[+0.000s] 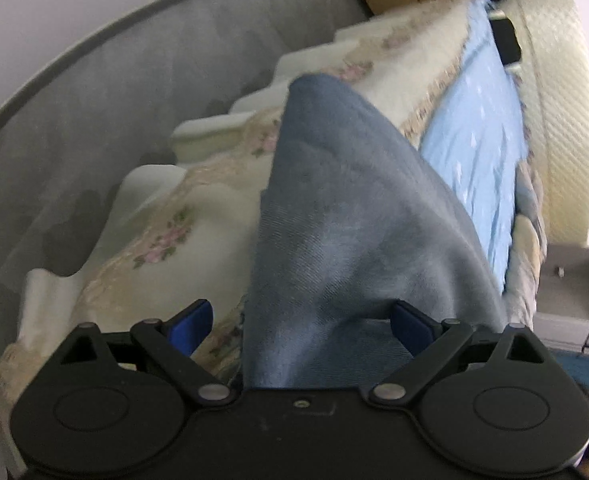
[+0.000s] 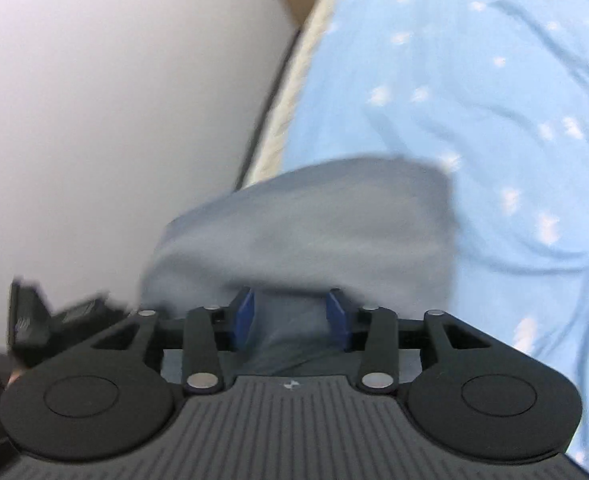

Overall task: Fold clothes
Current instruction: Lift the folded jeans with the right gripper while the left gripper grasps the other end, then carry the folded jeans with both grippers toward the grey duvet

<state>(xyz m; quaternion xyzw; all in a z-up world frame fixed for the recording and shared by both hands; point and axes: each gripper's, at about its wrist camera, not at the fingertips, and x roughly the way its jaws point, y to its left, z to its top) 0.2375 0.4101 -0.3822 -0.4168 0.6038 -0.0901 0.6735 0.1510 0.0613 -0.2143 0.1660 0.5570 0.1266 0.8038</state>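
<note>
Left wrist view
Left gripper (image 1: 302, 320): the jaws are seen spread wide, with the blue pads (image 1: 192, 320) set well apart.
Garment (image 1: 334, 216): a grey-blue denim-like cloth is draped between the jaws and over the right pad, rising ahead of them to a rounded peak. It is not pinched by the pads; whether the right pad is touched by the cloth cannot be told.
Floral blanket (image 1: 198, 208): a cream cover with pink flowers and a fringed edge is spread ahead and to the left of the jaws, beneath the garment.
Blue sheet (image 1: 478, 136): a pale blue dotted sheet is laid ahead and to the right of the jaws, beyond the garment.
Grey headboard (image 1: 106, 104): a padded grey panel is seen far to the left of the jaws.

Right wrist view
Right gripper (image 2: 292, 318): the jaws are drawn in narrowly, and a bunch of the garment (image 2: 306, 232) is gripped between the blue pads (image 2: 246, 316).
Garment: the cloth is held at the jaws and billows forward and over the fingertips, blurred by motion.
Blue sheet (image 2: 474, 92): the dotted sheet is spread ahead and to the right of the jaws, behind the garment.
Wall (image 2: 106, 120): a plain white surface is seen ahead and to the left of the jaws.
</note>
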